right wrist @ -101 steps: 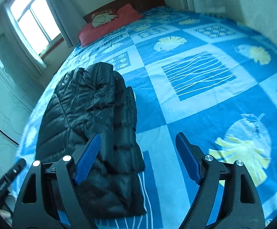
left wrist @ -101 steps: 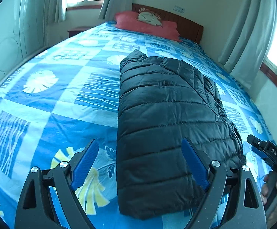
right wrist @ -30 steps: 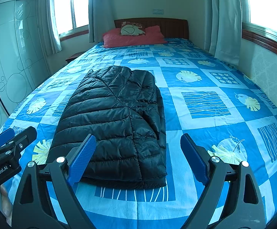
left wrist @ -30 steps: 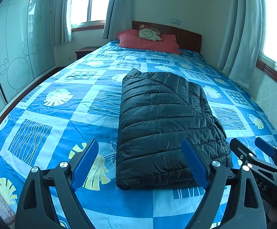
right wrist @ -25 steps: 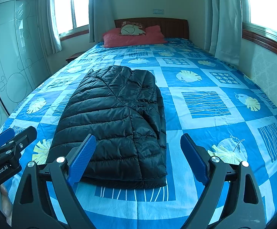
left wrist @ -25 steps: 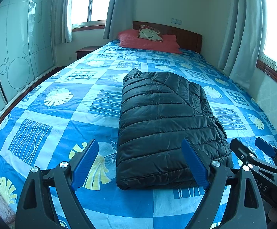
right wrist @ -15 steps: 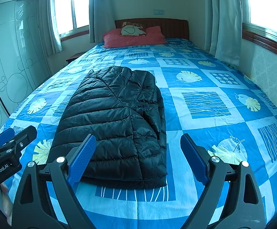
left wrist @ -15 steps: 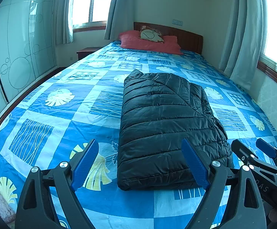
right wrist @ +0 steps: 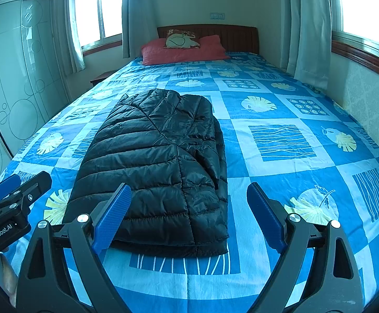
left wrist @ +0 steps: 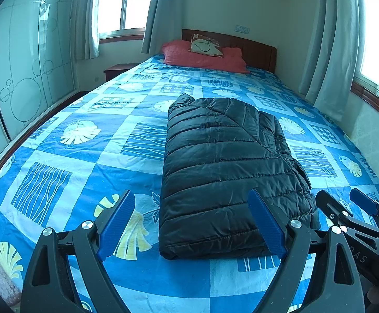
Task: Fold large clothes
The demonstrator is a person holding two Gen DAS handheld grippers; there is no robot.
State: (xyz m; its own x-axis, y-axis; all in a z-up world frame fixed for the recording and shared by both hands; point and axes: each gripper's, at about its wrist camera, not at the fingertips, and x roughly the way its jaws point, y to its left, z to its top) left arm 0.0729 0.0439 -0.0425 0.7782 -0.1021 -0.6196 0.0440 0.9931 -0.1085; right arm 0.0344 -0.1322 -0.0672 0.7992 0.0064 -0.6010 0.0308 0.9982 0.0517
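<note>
A black quilted puffer jacket (left wrist: 223, 172) lies folded into a long rectangle on the blue patterned bed (left wrist: 90, 161); it also shows in the right wrist view (right wrist: 160, 167). My left gripper (left wrist: 192, 221) is open and empty, held above the foot of the bed just short of the jacket's near edge. My right gripper (right wrist: 189, 216) is open and empty, also just short of the near edge. Each gripper shows in the other's view: the right one at the far right (left wrist: 346, 206), the left one at the far left (right wrist: 19, 185).
Red pillows (right wrist: 184, 49) and a wooden headboard (right wrist: 239, 36) are at the far end. A wardrobe with glass doors (left wrist: 19, 78) runs along the left, with a nightstand (left wrist: 116, 70) beyond it. Curtains (left wrist: 327, 41) and a wall close the right side.
Since 3.4 s ago both grippers have drawn back and levelled out from close over the jacket. Over the last second they stay almost still, and the jacket has not moved.
</note>
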